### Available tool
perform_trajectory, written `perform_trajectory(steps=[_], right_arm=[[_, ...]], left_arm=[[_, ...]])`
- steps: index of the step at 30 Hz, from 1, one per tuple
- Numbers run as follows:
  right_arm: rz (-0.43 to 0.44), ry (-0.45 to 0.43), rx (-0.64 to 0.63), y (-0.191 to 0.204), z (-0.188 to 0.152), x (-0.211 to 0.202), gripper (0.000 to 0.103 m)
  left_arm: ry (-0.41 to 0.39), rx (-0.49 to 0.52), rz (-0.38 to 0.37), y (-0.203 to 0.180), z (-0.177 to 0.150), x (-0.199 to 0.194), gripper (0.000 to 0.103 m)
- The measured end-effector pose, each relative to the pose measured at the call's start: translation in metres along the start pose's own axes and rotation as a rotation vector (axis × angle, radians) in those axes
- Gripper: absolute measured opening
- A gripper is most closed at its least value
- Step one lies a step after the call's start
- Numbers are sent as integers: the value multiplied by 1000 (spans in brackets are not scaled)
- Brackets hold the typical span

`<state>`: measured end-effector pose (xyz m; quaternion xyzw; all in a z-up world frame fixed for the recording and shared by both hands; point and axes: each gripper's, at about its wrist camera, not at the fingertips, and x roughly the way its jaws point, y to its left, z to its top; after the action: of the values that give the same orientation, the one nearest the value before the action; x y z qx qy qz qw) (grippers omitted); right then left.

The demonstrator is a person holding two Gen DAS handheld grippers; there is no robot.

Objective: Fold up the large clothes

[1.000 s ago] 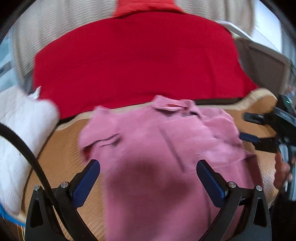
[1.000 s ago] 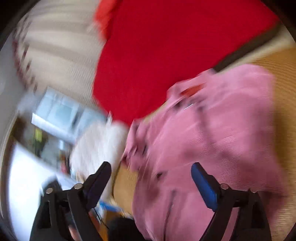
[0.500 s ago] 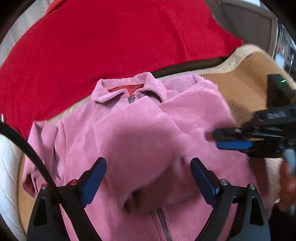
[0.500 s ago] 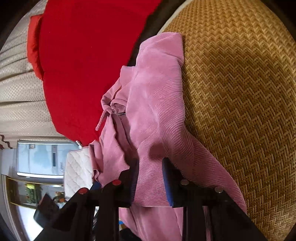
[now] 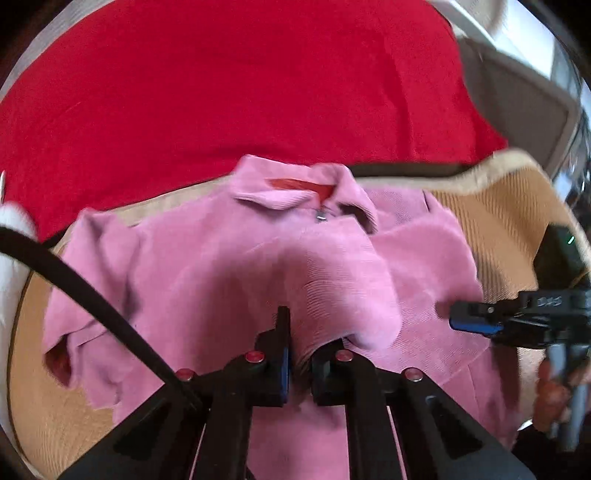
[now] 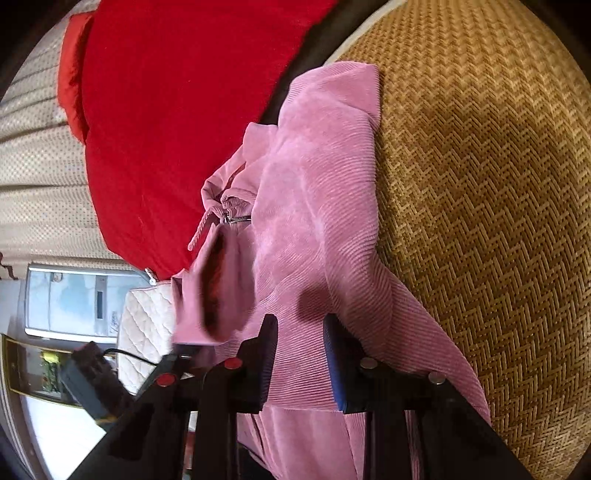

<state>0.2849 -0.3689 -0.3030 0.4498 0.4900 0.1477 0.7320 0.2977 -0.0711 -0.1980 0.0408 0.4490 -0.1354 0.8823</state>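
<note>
Here, a pink corduroy jacket (image 5: 229, 280) lies collar-far on a woven mat (image 6: 480, 184). The left claw (image 5: 299, 354) pinches a folded sleeve; the right claw (image 6: 301, 354) grips another fold. Judged mid-fold, both must next carry cloth across the body evenly.

Bright daylight throughout, strongest from a blown-out window (image 5: 517, 22) at one o'clock in the left wrist view and a pale glowing pane (image 6: 70, 302) at nine o'clock in the right. Motion-smeared across the left view, softest on the pink jacket (image 5: 236, 273) at centre, with a dark shadow pooled just above the left gripper (image 5: 300, 354). Sharper in the right view, crisp on the woven mat (image 6: 491, 206) with a broad soft shadow at two o'clock; heavily bowed and vignetted black at every corner.
</note>
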Motion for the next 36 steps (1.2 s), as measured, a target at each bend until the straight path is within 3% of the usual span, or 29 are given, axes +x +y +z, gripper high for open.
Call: perform_trajectory(steps=[6,11,13,15,17,18,19,21,24,30,31,32,33,34,35,36], right_arm=[[-33,-13,-31,9,2,14,28],[-130,-50,-131,32,-4,23,33],[-165,-67,-186,46,-9,25,32],[-148,-73,-245,61,-15,29,32],[-106,-78,-294,75,-20,35,46],[-100,-79,-309,81,-23,37,78],[-94,-84,-321,86,-25,40,87],[-76,-109,-343,92,-29,45,87],[-78,-77,-340,93,-29,56,87],[-101,-40,-308,77,-25,67,86],[-100,-36,-310,77,-25,68,86],[-100,-33,-311,77,-24,68,86],[-99,-33,-312,77,-24,68,86],[-98,-33,-314,76,-24,69,86],[-100,-34,-317,77,-24,69,86],[-102,-34,-320,78,-25,68,85]], left_arm=[[-3,-121,-8,74,-29,-57,17],[-68,-174,136,131,-61,-106,66],[-93,-226,200,155,-69,-119,70],[-86,-259,218,169,-72,-121,70],[-78,-273,214,172,-71,-118,77],[-72,-273,204,172,-69,-112,81],[-64,-266,195,169,-69,-106,88],[-41,-251,170,162,-65,-86,88],[-1,-289,120,168,-59,-59,88],[-18,-398,20,191,-45,-26,88],[-18,-413,6,194,-45,-22,82],[-19,-419,-12,196,-46,-18,56],[-3,-420,-34,196,-44,-14,39],[31,-434,-47,199,-42,-7,12],[34,-449,-58,200,-42,-8,5],[15,-452,-80,201,-41,-11,5]])
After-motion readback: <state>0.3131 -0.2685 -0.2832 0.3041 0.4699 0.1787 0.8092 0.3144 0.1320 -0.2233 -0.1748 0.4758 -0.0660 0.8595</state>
